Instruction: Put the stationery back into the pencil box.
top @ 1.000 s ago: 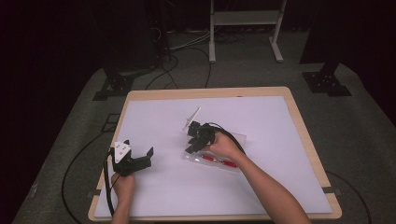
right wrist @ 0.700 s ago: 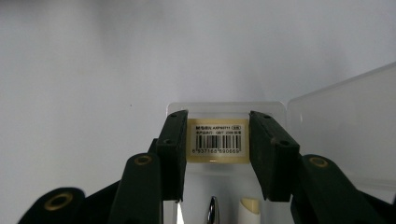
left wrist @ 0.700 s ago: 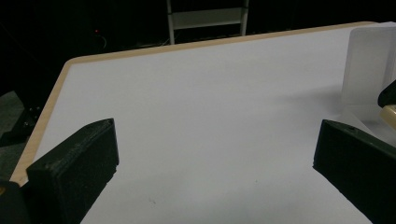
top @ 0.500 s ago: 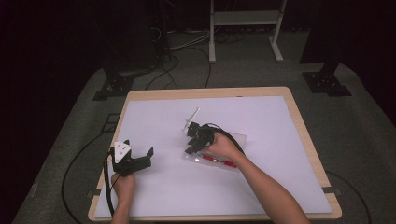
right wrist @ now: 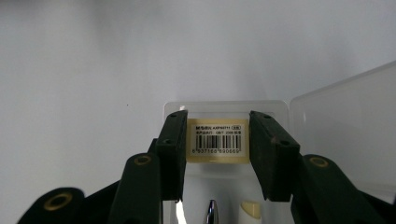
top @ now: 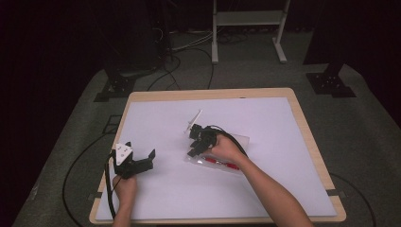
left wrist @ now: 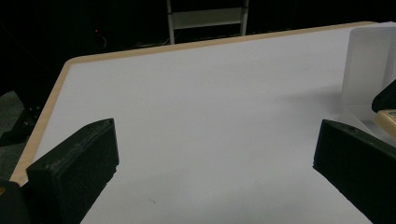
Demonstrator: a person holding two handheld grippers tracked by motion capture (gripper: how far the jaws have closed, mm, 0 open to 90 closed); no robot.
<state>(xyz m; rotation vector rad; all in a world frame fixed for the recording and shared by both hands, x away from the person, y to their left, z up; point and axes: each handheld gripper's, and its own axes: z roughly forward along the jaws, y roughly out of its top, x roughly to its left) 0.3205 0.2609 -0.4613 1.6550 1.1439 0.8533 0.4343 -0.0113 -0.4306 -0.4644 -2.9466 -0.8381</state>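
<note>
**Open pencil case under the right gripper, left gripper idle**

Far left of the high view: left gripper (top: pixel 134 163), held in a hand near the desk's (top: pixel 283 198) front-left corner, resting on the white surface. Fingers (left wrist: pixel 74 168) spread wide in the left gripper view, nothing but bare white desk between them.

Toward the middle, a little right: right gripper (top: pixel 198 142), pointed down over a clear plastic pencil case (top: pixel 239 142) lying on the white surface, well apart from the left gripper. Case lid open, swung out to one side, seen at the right edge of the right gripper view. Fingers (right wrist: pixel 173 149) about half open, straddling a cream barcoded eraser (right wrist: pixel 218 142) inside the case, one to each side of it; contact with the eraser impossible to judge. Tip of a silver pen (right wrist: pixel 211 212) just below the eraser, between the fingers. Red pen (top: pixel 218 163) inside the case, near the person's right wrist.

Just beyond the right gripper: a thin white stick-like object (top: pixel 193 119), lying slantwise on the desk.
</note>
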